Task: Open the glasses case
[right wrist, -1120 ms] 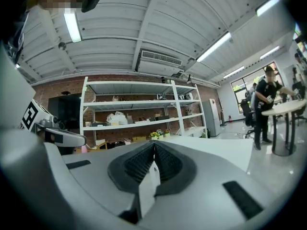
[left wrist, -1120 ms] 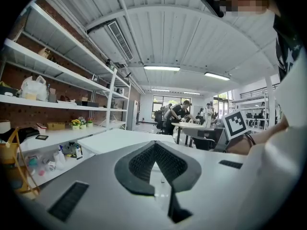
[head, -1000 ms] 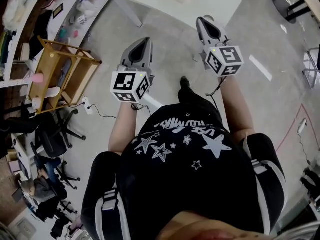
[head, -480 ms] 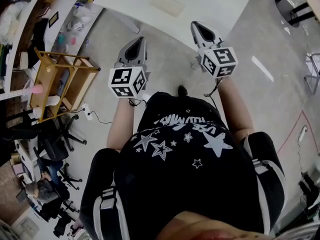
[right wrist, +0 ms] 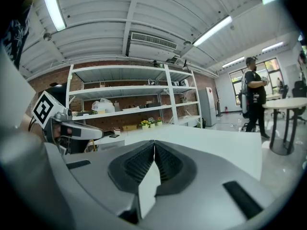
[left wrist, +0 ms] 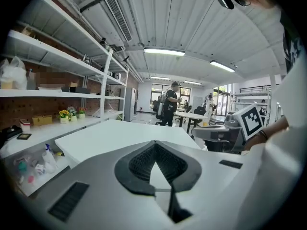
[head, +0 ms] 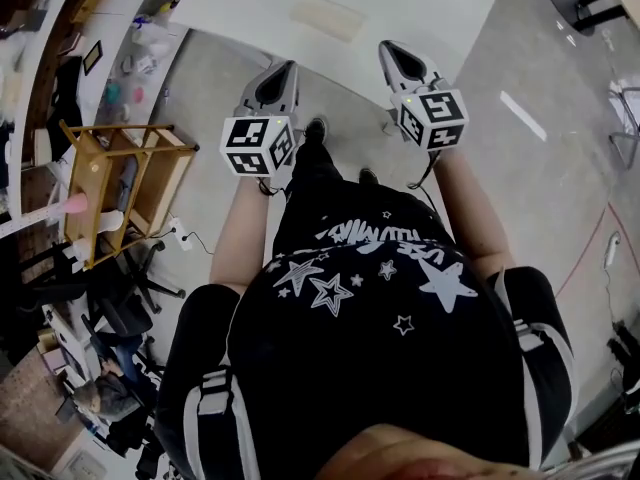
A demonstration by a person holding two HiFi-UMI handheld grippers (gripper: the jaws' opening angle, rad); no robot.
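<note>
The glasses case (head: 327,16) is a flat pale beige oblong lying on the white table (head: 420,8) at the top of the head view. Both grippers are held out over the grey floor, short of the table's near edge. My left gripper (head: 283,69) is shut and empty, its tip pointing at the table below the case. My right gripper (head: 389,49) is also shut and empty, just right of the case's line. In the left gripper view the shut left gripper (left wrist: 154,143) faces the tabletop (left wrist: 120,134); the case does not show there. The right gripper (right wrist: 154,143) faces the same table (right wrist: 211,143).
A wooden trolley (head: 120,173) stands on the floor to the left, with office chairs (head: 120,288) below it. White wall shelves (left wrist: 53,92) run along the left side. A person (left wrist: 170,104) stands far behind the table, near other desks. A shoe (head: 316,128) shows between the grippers.
The table and case have come closer in the head view as the person stepped forward. Both grippers now reach nearly to the table's edge. Their jaws stayed shut.
</note>
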